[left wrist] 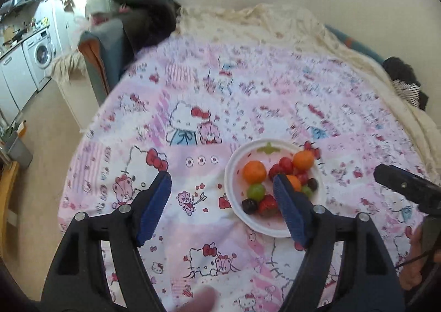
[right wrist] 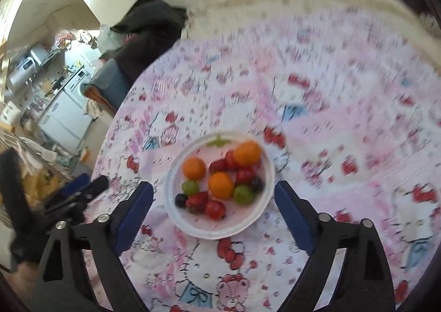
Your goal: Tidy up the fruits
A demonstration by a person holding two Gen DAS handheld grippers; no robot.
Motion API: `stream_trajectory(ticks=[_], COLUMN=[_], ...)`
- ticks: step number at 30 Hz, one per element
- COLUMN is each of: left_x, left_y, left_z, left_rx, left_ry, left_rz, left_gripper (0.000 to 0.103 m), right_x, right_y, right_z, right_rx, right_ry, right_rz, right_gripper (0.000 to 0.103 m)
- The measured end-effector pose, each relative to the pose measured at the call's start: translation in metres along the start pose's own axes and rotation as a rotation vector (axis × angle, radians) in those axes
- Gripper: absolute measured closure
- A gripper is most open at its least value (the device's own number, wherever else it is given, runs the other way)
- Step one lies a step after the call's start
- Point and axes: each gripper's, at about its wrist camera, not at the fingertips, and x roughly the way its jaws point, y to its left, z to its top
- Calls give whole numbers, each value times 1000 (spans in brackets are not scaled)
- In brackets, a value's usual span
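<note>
Left wrist: I'm holding the left claw (left wrist: 222, 183) spread, empty; the plate (left wrist: 234, 174) of fruit is lying ahead-right, near the bed's front edge. Right wrist: right claw (right wrist: 213, 192) spread, empty, plate centred ahead, nearer.

White plate (right wrist: 259, 218); orange mandarins (right wrist: 194, 168); green grapes (right wrist: 244, 194); pink cartoon-cat bedsheet (right wrist: 344, 146).
</note>
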Motion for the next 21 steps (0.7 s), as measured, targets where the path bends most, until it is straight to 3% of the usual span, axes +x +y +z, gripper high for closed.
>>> stream_trajectory(ticks=[5, 10, 11, 14, 17, 21], left_x=[-35, -55, -58, -64, -66, -58], left_y=[4, 1, -1, -3, -6, -12], left_z=[-11, -28, -32, -42, -50, -56], left_rx=[13, 0, 2, 0, -7, 5], left_ry=[-42, -43, -45, -55, -65, -50], left_rz=[11, -2, -1, -8, -21, -16], left_gripper=[30, 30, 27, 8, 1, 0], right_x=[-34, -56, -58, -59, -59, -57], right_y=[24, 36, 36, 39, 36, 41], right_z=[-20, -35, -38, -48, -58, -69], right_rx=[-118, -135, -132, -136, -98, -118], right_ry=[-103, -146, -143, -128, -110, -129], right_rz=[-97, -94, -92, -87, -85, -141], right_gripper=[1, 0, 0, 0, 0, 0])
